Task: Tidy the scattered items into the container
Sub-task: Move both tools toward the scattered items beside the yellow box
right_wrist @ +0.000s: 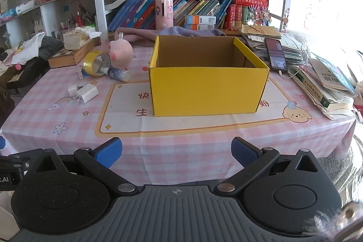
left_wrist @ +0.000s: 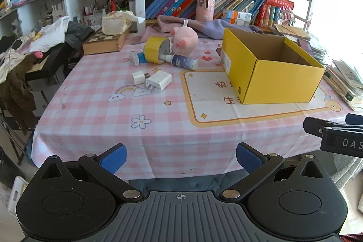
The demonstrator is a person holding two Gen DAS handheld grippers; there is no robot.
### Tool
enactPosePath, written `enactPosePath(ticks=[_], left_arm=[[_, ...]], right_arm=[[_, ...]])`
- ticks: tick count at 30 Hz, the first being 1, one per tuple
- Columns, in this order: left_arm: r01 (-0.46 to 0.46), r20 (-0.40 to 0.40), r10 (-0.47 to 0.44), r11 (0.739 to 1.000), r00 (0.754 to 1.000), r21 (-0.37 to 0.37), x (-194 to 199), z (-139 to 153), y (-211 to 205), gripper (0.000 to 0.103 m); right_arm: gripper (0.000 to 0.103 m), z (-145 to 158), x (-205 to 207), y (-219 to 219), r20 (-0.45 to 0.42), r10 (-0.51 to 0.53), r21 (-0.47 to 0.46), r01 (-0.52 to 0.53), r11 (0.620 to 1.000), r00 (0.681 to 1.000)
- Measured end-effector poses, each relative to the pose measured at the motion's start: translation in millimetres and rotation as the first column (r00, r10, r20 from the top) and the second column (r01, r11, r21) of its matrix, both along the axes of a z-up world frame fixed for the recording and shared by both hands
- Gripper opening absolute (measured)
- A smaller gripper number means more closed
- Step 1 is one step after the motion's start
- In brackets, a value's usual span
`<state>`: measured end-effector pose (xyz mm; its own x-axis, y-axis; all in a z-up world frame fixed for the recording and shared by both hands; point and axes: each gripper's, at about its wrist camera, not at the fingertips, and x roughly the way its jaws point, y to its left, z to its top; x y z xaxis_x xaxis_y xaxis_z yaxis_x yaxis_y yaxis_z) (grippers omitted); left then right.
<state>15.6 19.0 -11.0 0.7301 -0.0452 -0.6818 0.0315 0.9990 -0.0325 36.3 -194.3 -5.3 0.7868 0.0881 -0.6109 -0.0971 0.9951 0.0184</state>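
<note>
An open yellow cardboard box (left_wrist: 281,81) (right_wrist: 207,90) stands on the pink checked tablecloth; what shows of its inside is bare. To its left lie a pink plush pig (left_wrist: 184,40) (right_wrist: 120,50), a yellow tape roll (left_wrist: 156,49) (right_wrist: 96,62), a dark blue spray bottle (left_wrist: 183,61) (right_wrist: 118,74), a small blue and white item (left_wrist: 137,58), and two white chargers (left_wrist: 158,81) (right_wrist: 87,92) (left_wrist: 138,77). My left gripper (left_wrist: 181,160) hovers open at the table's near edge, nothing between its blue pads. My right gripper (right_wrist: 176,154) is also open and empty, facing the box.
A wooden chess box (left_wrist: 104,42) with a tissue pack sits at the back left. Purple cloth (left_wrist: 204,26), a pink bottle (right_wrist: 163,14) and bookshelves line the back. Stacked books (right_wrist: 326,87) and a phone (right_wrist: 275,53) crowd the right side. A clothes-covered chair (left_wrist: 34,53) stands left of the table.
</note>
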Motion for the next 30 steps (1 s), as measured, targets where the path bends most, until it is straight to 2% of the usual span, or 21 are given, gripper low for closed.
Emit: enactPosePath(ticks=[12, 18, 22, 26, 30], left_arm=[[0.004, -0.005, -0.004, 1.0, 1.0, 0.0, 2, 0, 2, 0.103], [0.018, -0.006, -0.018, 0.999, 1.0, 0.032, 0, -4, 1, 0.103], [0.026, -0.007, -0.026, 0.999, 1.0, 0.02, -1, -4, 5, 0.103], [0.019, 0.012, -0.019, 1.0, 1.0, 0.011, -2, -2, 9, 0.103], [0.027, 0.033, -0.029, 0.999, 0.999, 0.045, -3, 0, 4, 0.103]], right_arm=[[0.103, 2, -3, 5, 0.0, 0.009, -0.01, -0.009, 1.0, 1.0], [0.103, 2, -3, 8, -0.009, 0.007, -0.016, -0.007, 1.0, 1.0], [0.103, 0, -3, 12, -0.017, 0.01, -0.016, -0.01, 1.0, 1.0], [0.103, 2, -4, 15, -0.007, 0.018, -0.018, -0.018, 1.0, 1.0], [0.103, 5, -7, 17, 0.008, 0.03, -0.025, -0.03, 0.999, 1.0]])
